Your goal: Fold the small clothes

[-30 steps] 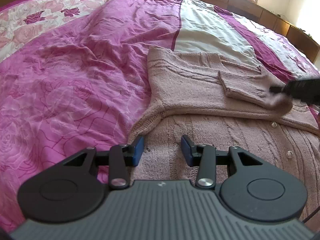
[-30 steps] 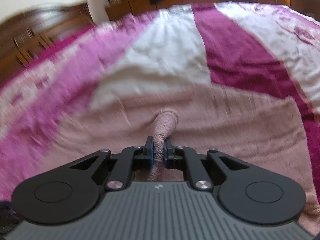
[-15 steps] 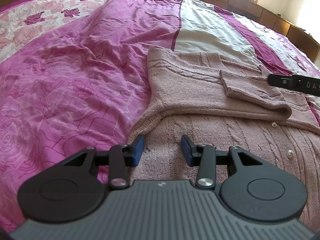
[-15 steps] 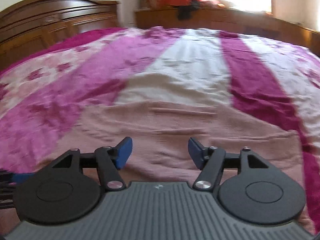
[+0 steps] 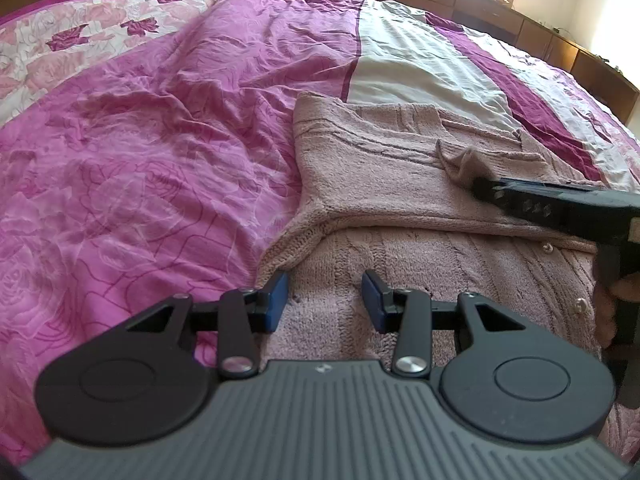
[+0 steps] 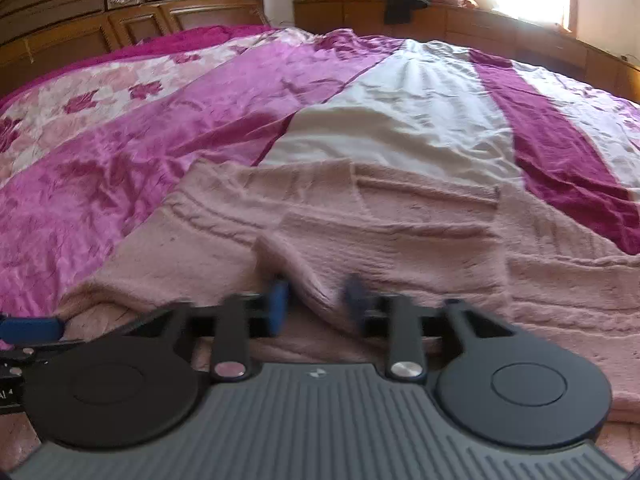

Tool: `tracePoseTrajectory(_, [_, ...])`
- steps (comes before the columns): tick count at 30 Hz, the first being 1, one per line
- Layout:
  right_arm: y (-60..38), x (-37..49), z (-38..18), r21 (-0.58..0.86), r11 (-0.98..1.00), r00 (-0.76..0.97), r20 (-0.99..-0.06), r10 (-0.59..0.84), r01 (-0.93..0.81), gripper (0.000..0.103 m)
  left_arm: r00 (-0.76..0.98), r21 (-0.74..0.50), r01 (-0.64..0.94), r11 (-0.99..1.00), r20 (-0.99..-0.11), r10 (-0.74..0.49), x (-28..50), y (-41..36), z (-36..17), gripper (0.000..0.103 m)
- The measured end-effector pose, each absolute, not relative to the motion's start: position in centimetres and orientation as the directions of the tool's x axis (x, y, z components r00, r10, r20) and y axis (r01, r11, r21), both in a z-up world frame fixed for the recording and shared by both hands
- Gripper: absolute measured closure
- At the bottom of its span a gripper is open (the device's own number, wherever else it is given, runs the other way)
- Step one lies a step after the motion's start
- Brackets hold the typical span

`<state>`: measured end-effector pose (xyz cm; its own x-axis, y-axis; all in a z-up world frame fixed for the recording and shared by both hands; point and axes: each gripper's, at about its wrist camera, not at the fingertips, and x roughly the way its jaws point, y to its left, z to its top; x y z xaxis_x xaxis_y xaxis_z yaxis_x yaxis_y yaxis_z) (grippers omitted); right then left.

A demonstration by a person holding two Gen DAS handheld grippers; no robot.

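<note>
The pink cardigan lies on the bed. Both tools, left and right, are open (gripping nothing); close the right squarely on the sleeve fold.

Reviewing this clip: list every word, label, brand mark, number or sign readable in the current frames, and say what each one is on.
"AI 4", partly cut off by the frame edge: white print on the left gripper body, at the left edge of the right wrist view.
Small white emblem on each gripper's ribbed grey housing: too small to read.
Nothing is printed on the pink cardigan or the bedspread.
</note>
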<state>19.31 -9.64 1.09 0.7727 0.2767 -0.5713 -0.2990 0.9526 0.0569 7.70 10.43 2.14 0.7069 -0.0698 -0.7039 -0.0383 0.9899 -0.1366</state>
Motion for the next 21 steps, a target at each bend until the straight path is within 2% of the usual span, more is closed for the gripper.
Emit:
tracePoseTrajectory(2, [-10.5, 18.9, 1.9, 0.058, 0.956, 0.795, -0.543, 0.271, -0.286, 0.094, 0.708, -0.136, -0.038, 0.990, -0.703, -0.070, 7.7, 10.4, 2.1, 0.060])
tracePoseTrajectory(11, [-17.1, 16.4, 6.7, 0.143, 0.978, 0.897, -0.395, 0.199, -0.154, 0.094, 0.707, -0.126, -0.041, 0.991, -0.704, -0.060, 7.7, 10.2, 2.1, 0.060])
tracePoseTrajectory(17, [-23.3, 14.9, 7.1, 0.217, 0.976, 0.919, -0.381, 0.097, -0.012, 0.094, 0.708, -0.114, -0.041, 0.993, -0.704, -0.052, 7.7, 10.0, 2.1, 0.060])
tracePoseTrajectory(21, [-26.8, 14.2, 5.6, 0.236, 0.968, 0.906, -0.422, 0.021, 0.088, 0.094, 0.708, -0.112, -0.041, 0.993, -0.704, -0.050, 7.7, 10.0, 2.0, 0.060])
